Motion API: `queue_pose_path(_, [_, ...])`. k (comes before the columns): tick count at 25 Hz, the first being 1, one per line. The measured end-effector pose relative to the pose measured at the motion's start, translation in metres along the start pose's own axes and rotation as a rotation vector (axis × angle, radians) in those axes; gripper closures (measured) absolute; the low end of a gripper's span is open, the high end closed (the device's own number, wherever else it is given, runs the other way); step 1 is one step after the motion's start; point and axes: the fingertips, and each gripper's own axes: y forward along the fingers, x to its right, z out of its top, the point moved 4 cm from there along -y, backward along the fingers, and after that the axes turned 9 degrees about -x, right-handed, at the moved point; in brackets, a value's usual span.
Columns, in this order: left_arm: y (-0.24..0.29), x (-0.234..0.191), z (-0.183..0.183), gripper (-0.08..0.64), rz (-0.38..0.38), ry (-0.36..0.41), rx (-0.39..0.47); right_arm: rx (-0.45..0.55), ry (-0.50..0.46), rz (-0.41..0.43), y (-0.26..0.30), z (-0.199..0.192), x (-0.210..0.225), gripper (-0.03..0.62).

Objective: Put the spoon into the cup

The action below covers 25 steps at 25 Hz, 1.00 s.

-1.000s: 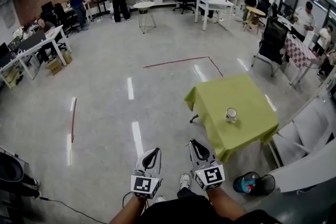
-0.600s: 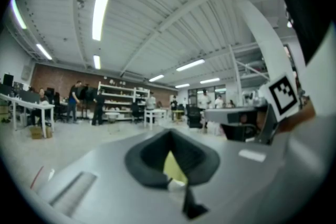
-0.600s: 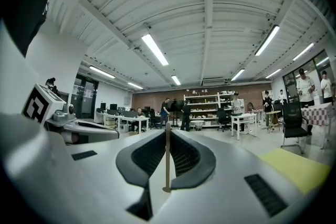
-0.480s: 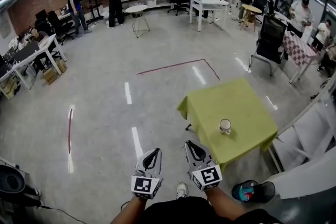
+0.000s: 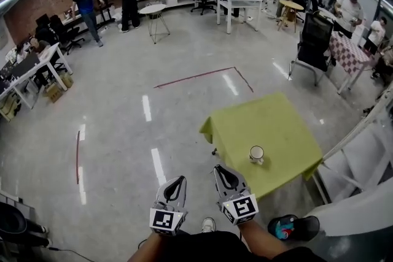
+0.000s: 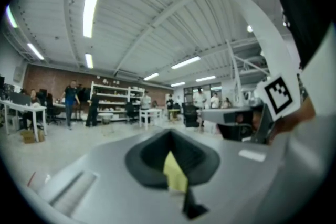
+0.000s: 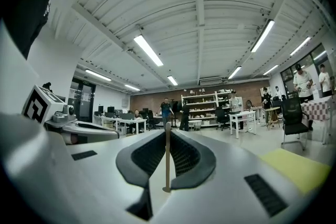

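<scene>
The right gripper point(image 5: 219, 170) is clenching the spoon point(image 7: 167, 157), which is showing edge-on as a thin strip, while the cup point(image 5: 256, 154) is standing apart on the green surface point(image 5: 276, 123) and the left gripper point(image 5: 178, 181) is pressing its jaws together, possibly on a blurred yellowish sliver point(image 6: 175, 176).

left tool point(image 5: 181, 180): jaws together, level | right tool point(image 5: 217, 169): jaws clamping spoon point(image 7: 167, 157), level

The tablecloth point(image 5: 270, 126) is yellow-green, the cup point(image 5: 256, 154) on it is white, the floor point(image 5: 123, 107) beside it is grey with a red line point(image 5: 196, 75), and the spoon point(image 7: 167, 157) is brown.
</scene>
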Motion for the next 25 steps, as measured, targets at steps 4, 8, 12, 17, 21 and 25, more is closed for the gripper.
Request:
queue_pose_path(4, [0.017,0.001,0.005,0.552,-0.029,0.011,-0.019,-0.003,0.008,-0.017,0.004,0.001,0.016,0.565])
queue_pose_path(8, [0.041,0.004,0.012,0.552,-0.062,0.002,-0.021,-0.007,0.016,-0.057,0.008,-0.003,0.039,0.565])
queue_pose_path(12, [0.065,0.004,0.013,0.552,-0.082,0.009,-0.006,-0.014,0.024,-0.097,0.014,-0.004,0.062,0.565])
queue_pose_path(17, [0.101,-0.006,0.016,0.552,-0.132,0.014,0.002,-0.002,0.016,-0.157,0.031,0.002,0.085,0.565])
queue_pose_path(21, [0.136,-0.01,0.024,0.554,-0.185,0.028,0.004,0.001,0.011,-0.22,0.043,0.005,0.111,0.565])
queue_pose_path(25, [0.168,-0.023,0.02,0.552,-0.251,0.027,-0.013,-0.016,0.009,-0.265,0.061,0.007,0.125,0.565])
